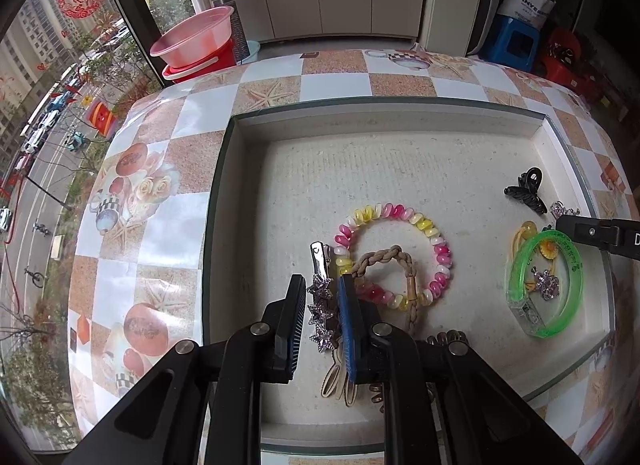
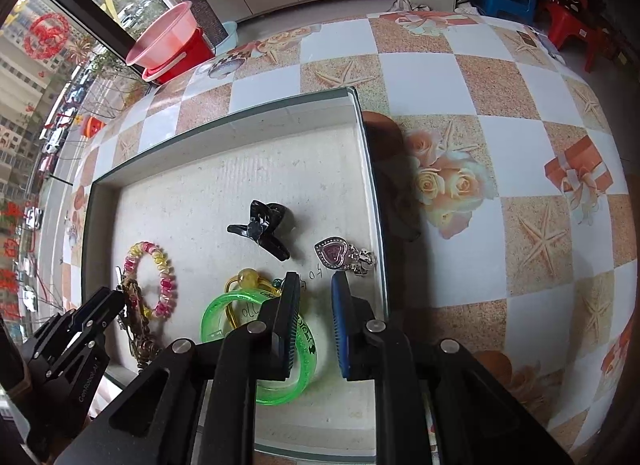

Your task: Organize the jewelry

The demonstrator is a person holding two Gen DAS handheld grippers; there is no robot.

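Observation:
A shallow white tray (image 1: pixel 248 133) (image 2: pixel 360 153) holds the jewelry. My left gripper (image 1: pixel 322 285) is open, its fingers either side of a silver star hair clip (image 1: pixel 320 313) that lies on the tray floor. Beside it lie a pink and yellow bead bracelet (image 1: pixel 394 211) (image 2: pixel 160 261), a braided brown cord (image 1: pixel 384 259) and a green bangle (image 1: pixel 516 277) (image 2: pixel 216 311). My right gripper (image 2: pixel 316 283) is open and empty above the tray's right side, over the bangle's edge. A black claw clip (image 2: pixel 260 229) (image 1: pixel 528 189) and a heart-shaped pendant (image 2: pixel 332 253) lie just ahead of it.
The tray sits on a table (image 2: pixel 500 125) with a checkered cloth of orange and white squares. A yellow hair tie with a bead (image 2: pixel 246 277) lies against the bangle. A pink basin on a red bucket (image 1: pixel 196 41) stands beyond the table by the window.

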